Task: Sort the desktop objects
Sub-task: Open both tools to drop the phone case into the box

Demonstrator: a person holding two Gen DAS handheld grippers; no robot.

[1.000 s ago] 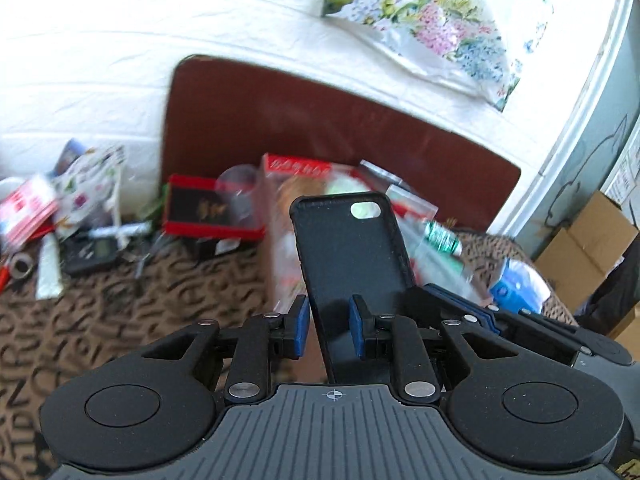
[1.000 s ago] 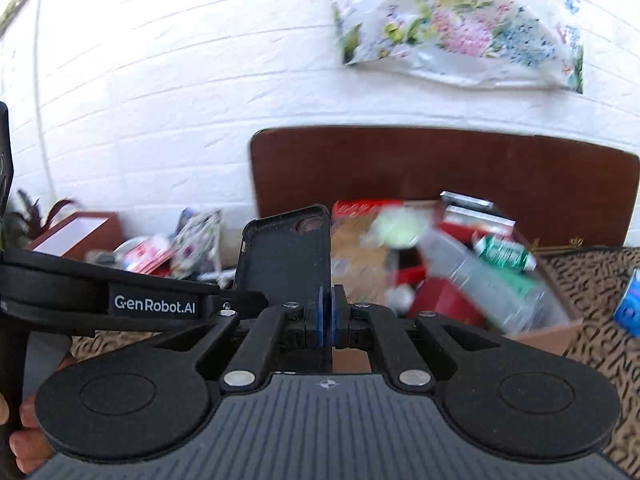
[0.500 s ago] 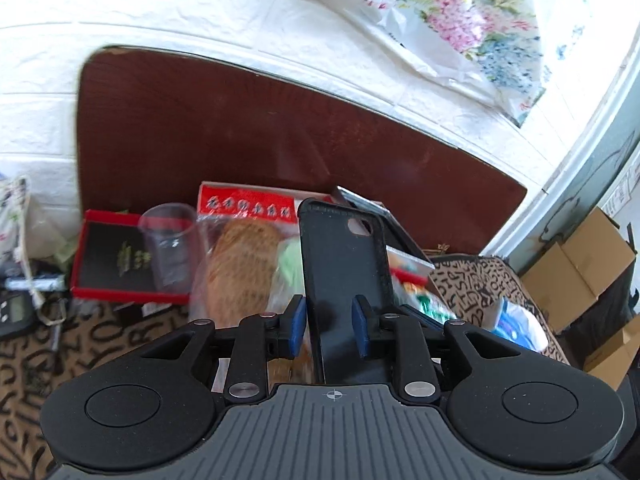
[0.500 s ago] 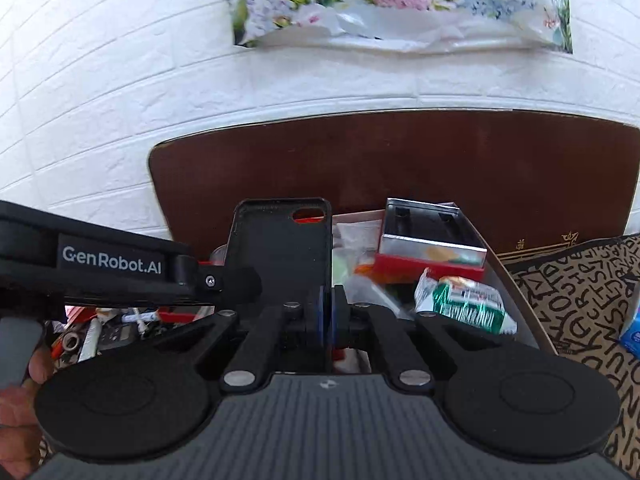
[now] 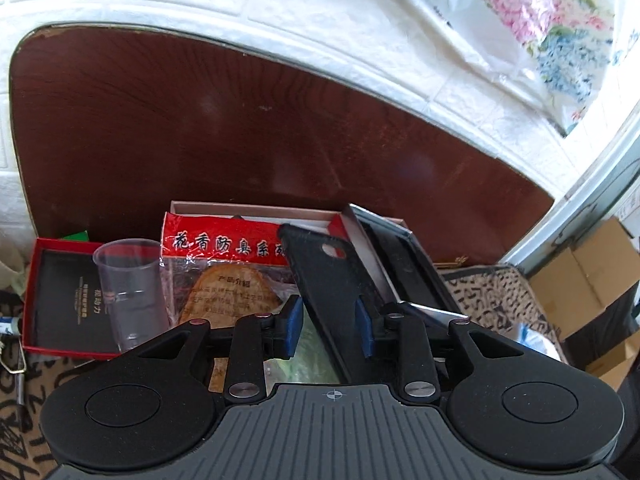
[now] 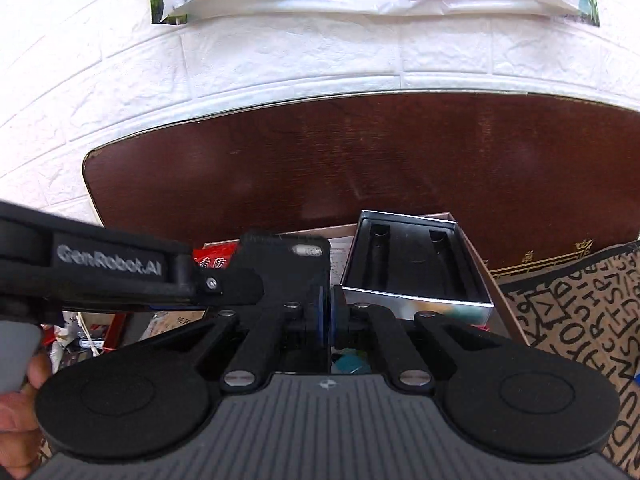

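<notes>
The right tool (image 6: 327, 312) is pinching the phone case's (image 5: 332, 296) edge; the left tool (image 5: 329, 330), spreading, is standing clear of its sides above the crowded box (image 5: 248, 210).

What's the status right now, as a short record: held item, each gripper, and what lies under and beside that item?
held item: black phone case, standing on end, tilted
left gripper: jaws have just been opening; case between them, gap showing at one pad
right gripper: jaws shut on the case's edge
under the case: cardboard box holding a red packet and a silver tray
beside the cardboard box: clear cup, red box
</notes>
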